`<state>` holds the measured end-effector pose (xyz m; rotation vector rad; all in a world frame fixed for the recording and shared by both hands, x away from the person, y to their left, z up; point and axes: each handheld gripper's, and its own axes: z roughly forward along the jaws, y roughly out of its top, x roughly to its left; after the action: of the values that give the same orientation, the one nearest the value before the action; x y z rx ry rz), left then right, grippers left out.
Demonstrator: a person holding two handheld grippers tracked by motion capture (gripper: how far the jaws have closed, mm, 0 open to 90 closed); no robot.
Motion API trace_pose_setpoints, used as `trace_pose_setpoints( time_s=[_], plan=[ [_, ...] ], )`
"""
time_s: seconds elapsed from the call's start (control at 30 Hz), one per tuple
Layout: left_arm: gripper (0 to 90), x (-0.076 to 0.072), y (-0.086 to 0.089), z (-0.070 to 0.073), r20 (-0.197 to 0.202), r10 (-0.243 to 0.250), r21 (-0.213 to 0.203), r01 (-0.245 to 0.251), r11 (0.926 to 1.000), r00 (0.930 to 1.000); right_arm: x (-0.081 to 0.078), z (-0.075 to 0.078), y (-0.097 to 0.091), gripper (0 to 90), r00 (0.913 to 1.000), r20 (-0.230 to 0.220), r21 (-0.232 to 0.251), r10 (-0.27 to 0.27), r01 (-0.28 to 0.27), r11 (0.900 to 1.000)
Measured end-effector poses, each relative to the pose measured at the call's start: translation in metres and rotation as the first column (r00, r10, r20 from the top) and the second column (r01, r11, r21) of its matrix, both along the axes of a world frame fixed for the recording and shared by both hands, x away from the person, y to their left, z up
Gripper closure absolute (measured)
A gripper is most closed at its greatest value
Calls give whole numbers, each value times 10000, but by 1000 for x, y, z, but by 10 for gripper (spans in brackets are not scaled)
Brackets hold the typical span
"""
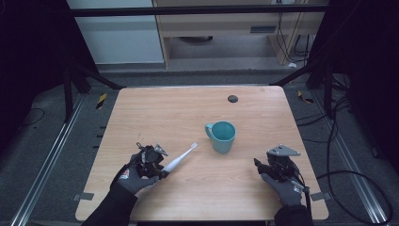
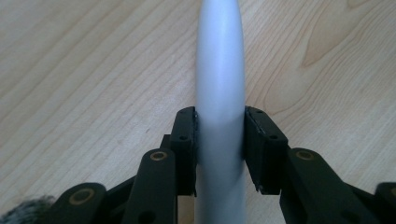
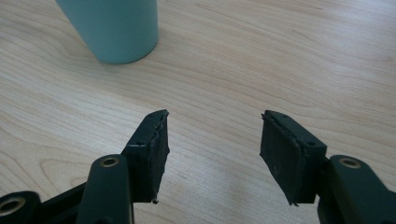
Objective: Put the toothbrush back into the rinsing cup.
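Two tools in your hands: your left hand-held gripper (image 1: 162, 167) clenches the white toothbrush (image 1: 181, 157) by its handle, low over the wooden surface (image 1: 188, 117), left of the teal mug (image 1: 221, 136). Your right hand-held gripper (image 3: 212, 144) hangs released beside it.

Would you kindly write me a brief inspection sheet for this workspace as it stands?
Surface: wooden table, bare but for a dark round spot.
Job's things: white toothbrush; teal mug upright.
Clutter: nothing seen.
Grippers: left gripper shut on the toothbrush handle; right gripper open, holding nothing.
Cables: black cable on the floor at right.
Surroundings: dark frame, grey floor, cabinet behind.
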<state>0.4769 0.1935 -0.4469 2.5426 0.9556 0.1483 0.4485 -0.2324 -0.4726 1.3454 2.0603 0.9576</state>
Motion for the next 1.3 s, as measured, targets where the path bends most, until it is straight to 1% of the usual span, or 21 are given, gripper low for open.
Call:
trace_pose_setpoints(
  time_s=[0.07,0.17,0.23,0.3,0.33,0.47,0.6,0.67,0.7,0.73,0.77,0.83,0.87,0.9,0.93,0.97,1.03,1.1,1.2,1.27,1.3],
  plan=[
    [659,-1,2,3,184,148,-84,-146,9999,9997,0,0,0,417,10000,-4,6,-1,1,10000],
    [659,-6,11,14,917,845,-687,-783,9946,9922,0,0,0,416,10000,-7,-16,-32,32,10000],
    [659,-6,13,17,1078,988,-834,-901,9924,9892,0,0,0,415,10000,1,1,-32,32,10000],
    [659,-7,15,22,1417,1361,-1152,-1202,9860,9805,-1,0,1,411,10000,-3,94,-74,74,9999],
    [659,-8,16,26,1705,1775,-1539,-1517,9764,9692,-1,0,1,408,10000,13,96,-92,92,9999],
    [659,-8,20,35,2368,2377,-1944,-1938,9616,9420,0,-1,0,403,9998,91,64,-167,167,9998],
    [658,-10,22,47,3104,3001,-2504,-2270,9412,9020,-1,0,0,401,9996,152,116,-231,229,9997],
    [659,-9,21,52,3356,3178,-2682,-2334,9347,8868,-1,-1,1,397,9995,149,130,-273,271,9995],
    [658,-9,21,52,3356,3178,-2682,-2334,9347,8868,-1,-1,1,397,9995,149,130,-273,271,9995],
    [658,-6,18,56,3492,3396,-2877,-2450,9259,8734,0,-1,1,383,9995,139,170,-297,295,9994],
    [658,-6,18,56,3492,3396,-2877,-2450,9259,8734,0,-1,1,383,9995,139,170,-297,295,9994],
    [659,0,10,62,3676,3699,-3244,-2552,9109,8532,-1,-1,2,374,9994,155,170,-299,297,9994],
    [658,3,7,64,3790,3773,-3359,-2543,9069,8450,-1,-1,2,373,9994,190,159,-306,303,9994],
    [658,3,7,64,3790,3773,-3359,-2543,9069,8450,-1,-1,2,373,9994,190,159,-306,303,9994],
    [659,7,0,66,3922,3882,-3428,-2592,9030,8339,-1,0,1,367,9993,220,175,-303,299,9994],
    [658,7,0,66,3922,3882,-3428,-2592,9030,8339,-1,0,1,367,9993,220,175,-303,299,9994],
    [659,9,-7,67,4044,4006,-3607,-2592,8960,8221,-1,0,1,363,9991,220,216,-373,369,9991],
    [658,13,-20,68,4185,4032,-3688,-2534,8943,8138,-2,-1,1,356,9988,226,229,-446,440,9988],
    [659,16,-31,70,4169,4148,-4009,-2459,8825,8088,-2,-1,2,347,9986,315,193,-434,428,9989],
    [659,20,-38,72,4192,4274,-4258,-2423,8717,8010,-2,0,2,344,9983,387,173,-437,430,9989],
    [659,20,-38,72,4192,4274,-4258,-2423,8717,8010,-2,0,2,344,9983,387,173,-437,430,9989]
  ],
)
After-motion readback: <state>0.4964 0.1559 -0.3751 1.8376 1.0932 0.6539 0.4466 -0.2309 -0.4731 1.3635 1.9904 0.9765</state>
